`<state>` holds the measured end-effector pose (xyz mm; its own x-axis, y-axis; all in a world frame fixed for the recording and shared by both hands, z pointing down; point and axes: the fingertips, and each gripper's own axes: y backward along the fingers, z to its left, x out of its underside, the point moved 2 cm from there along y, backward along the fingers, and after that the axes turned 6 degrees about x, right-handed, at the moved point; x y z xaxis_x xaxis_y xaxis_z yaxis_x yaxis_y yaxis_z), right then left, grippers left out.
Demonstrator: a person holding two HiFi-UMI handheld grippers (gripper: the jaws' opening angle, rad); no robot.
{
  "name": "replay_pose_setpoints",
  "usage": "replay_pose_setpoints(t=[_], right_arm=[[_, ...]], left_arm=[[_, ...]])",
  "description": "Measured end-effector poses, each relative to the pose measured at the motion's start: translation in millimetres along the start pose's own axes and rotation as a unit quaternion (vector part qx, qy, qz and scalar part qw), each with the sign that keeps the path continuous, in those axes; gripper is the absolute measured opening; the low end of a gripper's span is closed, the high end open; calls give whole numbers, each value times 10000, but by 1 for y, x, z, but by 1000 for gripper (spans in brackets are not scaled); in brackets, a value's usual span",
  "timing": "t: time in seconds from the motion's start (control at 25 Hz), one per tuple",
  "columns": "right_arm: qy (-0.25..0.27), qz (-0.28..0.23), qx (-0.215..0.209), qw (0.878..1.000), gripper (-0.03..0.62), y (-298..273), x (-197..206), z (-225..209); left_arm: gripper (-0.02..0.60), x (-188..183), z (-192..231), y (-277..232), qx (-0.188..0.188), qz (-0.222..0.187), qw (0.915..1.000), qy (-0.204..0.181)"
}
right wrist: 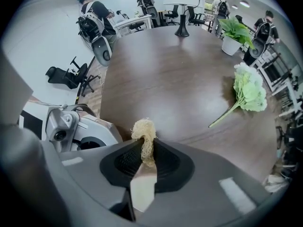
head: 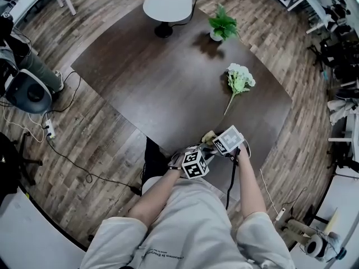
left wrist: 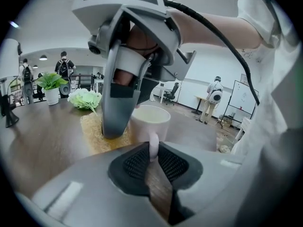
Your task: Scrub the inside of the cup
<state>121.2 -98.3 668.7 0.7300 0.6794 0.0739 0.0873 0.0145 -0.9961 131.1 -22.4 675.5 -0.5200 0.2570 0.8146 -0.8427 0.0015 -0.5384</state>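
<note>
A white cup (left wrist: 150, 121) stands on the dark table (head: 168, 83) near its front edge. My left gripper (left wrist: 152, 151) is shut on the cup's handle (left wrist: 154, 144). My right gripper (right wrist: 144, 143) is shut on a tan loofah scrubber (right wrist: 144, 130), whose tuft sticks out past its jaws. In the left gripper view the right gripper (left wrist: 118, 93) points down just left of the cup, and the loofah pad (left wrist: 94, 134) shows under it, at the table. In the head view both grippers (head: 193, 164) (head: 229, 140) sit close together with the loofah (head: 208, 136) beside them; the cup is hidden there.
A bunch of white flowers (head: 240, 78) lies on the table's right half, and a potted green plant (head: 222, 24) stands farther back. A white lamp (head: 168, 1) stands at the far edge. Chairs, cables and people are around the table.
</note>
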Motion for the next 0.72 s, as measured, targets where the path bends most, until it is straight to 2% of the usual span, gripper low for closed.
replay_pose_setpoints(t=[0.36, 0.56, 0.72], right_arm=[[-443, -377, -61, 9983, 84, 2, 5, -28], [-565, -337, 62, 9978, 84, 1, 19, -46], [-931, -531, -42, 9942, 84, 4, 32, -58]], left_arm=[[57, 2, 3, 1, -14, -24, 10000, 75], [57, 6, 4, 4, -36, 25, 9999, 123], [57, 3, 3, 4, -45, 61, 9999, 120]])
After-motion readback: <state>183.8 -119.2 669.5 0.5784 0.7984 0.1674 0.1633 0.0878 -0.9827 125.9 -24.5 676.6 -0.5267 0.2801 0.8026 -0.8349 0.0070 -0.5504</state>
